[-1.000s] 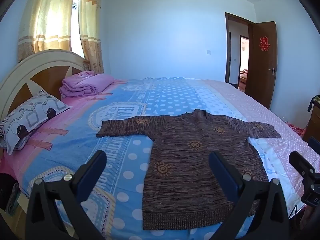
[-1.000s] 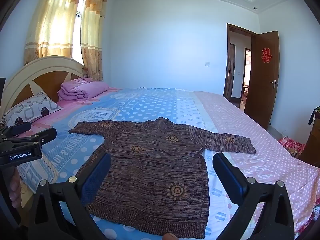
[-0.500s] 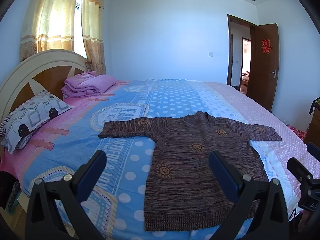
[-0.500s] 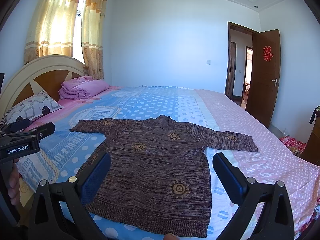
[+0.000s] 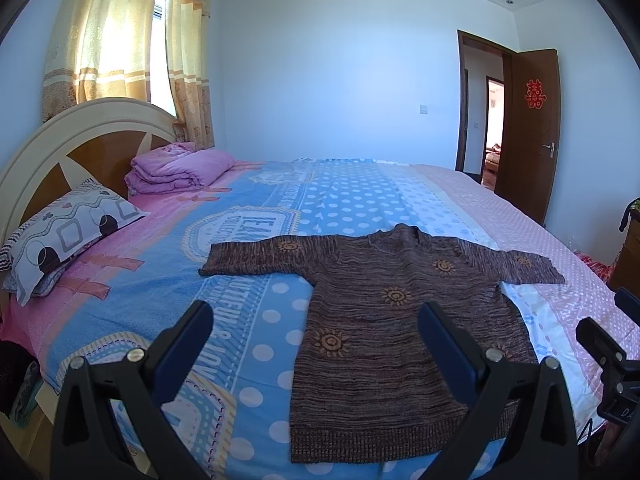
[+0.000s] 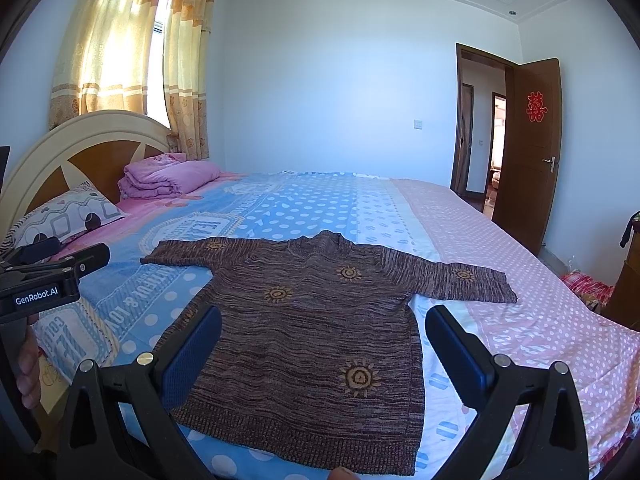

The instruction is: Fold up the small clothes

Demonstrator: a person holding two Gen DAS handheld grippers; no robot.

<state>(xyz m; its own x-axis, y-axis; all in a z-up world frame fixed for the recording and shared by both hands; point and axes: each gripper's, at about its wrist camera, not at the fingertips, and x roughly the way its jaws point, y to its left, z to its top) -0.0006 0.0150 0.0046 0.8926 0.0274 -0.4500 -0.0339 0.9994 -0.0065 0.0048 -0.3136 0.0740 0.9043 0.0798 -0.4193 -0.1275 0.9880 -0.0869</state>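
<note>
A small brown knitted sweater [image 5: 400,320] with orange sun motifs lies flat on the bed, sleeves spread left and right, hem towards me. It also shows in the right wrist view [image 6: 312,336]. My left gripper [image 5: 316,332] is open and empty, held above the near edge of the bed over the sweater's left side. My right gripper [image 6: 324,340] is open and empty, above the sweater's hem. The left gripper's body [image 6: 48,276] shows at the left of the right wrist view.
The bed has a blue, pink and white patterned sheet [image 5: 352,204]. A patterned pillow [image 5: 68,236] and a folded pink blanket [image 5: 176,170] lie by the headboard [image 5: 80,140]. An open brown door [image 5: 528,128] stands at the right. A curtained window is behind the headboard.
Both grippers have shifted slightly, so the sweater sits a little lower in both views. Both stay open. The sweater has not moved.
</note>
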